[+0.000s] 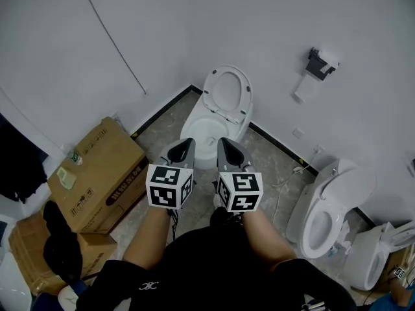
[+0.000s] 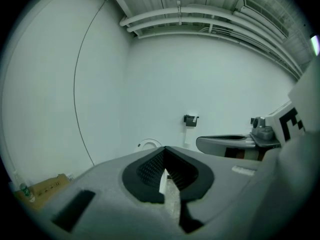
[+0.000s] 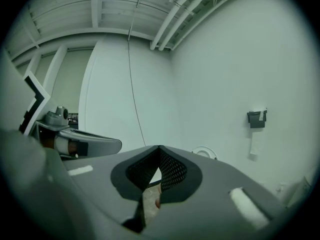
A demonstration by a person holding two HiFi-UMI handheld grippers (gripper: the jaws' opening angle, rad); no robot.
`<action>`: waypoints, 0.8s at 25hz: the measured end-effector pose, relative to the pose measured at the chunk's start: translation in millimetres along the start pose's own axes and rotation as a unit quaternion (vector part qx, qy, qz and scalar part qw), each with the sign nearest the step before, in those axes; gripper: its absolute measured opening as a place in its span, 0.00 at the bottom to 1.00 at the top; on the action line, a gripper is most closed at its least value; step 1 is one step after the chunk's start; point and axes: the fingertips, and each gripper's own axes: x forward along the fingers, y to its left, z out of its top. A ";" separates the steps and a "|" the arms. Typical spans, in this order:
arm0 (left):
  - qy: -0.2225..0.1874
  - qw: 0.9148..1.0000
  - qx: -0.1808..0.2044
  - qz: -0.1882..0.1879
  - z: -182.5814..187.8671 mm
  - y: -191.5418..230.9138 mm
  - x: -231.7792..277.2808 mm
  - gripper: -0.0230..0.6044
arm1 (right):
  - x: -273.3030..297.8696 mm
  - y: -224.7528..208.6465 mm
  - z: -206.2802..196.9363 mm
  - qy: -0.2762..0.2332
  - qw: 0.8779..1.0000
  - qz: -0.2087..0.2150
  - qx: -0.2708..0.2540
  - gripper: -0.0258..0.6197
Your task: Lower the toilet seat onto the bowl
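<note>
Bare white wall [image 1: 259, 18] on two sides of a corner, pale veined floor [image 1: 275, 157], black skirting [image 1: 162, 112] at the wall foot.

Low in the head view, side by side and near each other: left gripper [image 1: 183, 149] and right gripper [image 1: 228, 151]. Both closed on nothing, the pads meeting in a thin seam in each gripper view with only floor showing through the slit. Both pointed nearly level, toward the corner.

Straight ahead of the tips: the bowl [image 1: 206, 135], open, its near rim just beyond the jaws in the head view. Behind the bowl, the toilet seat [image 1: 227, 91], standing upright and leaning back against the wall, hinged at the bowl's rear, free edge uppermost. Top of that edge just peeping over the closed jaws in both gripper views. Task judged not yet begun.

Long axis of seat and bowl running away from the person toward the wall, roughly in line with the jaws. Coming move therefore a reach forward over the bowl to the seat's top edge, then a tip of that edge forward and down toward the person. Little to choose between the hands; the right one perhaps more squarely in line with the seat. With the jaws closed, probably a nudge or hook rather than a pinch.

Further out and well apart: cardboard boxes [image 1: 104, 167] on the left, a paper holder [image 1: 320, 63] on the right wall, two other toilets [image 1: 324, 206] at the right edge.
</note>
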 end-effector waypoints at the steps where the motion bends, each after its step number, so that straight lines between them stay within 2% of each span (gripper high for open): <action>1: 0.001 1.000 0.000 0.001 2.1 4.4 8.9 0.05 | 9.1 -5.6 1.1 0.000 1.000 -0.002 0.001 0.05; 10: 0.016 1.000 -0.010 0.008 13.9 34.9 96.2 0.05 | 92.0 -71.8 4.3 0.015 0.999 -0.011 0.029 0.05; 20: 0.039 0.999 -0.016 0.004 30.3 56.0 192.7 0.05 | 168.1 -138.9 6.6 0.041 0.999 -0.018 0.020 0.05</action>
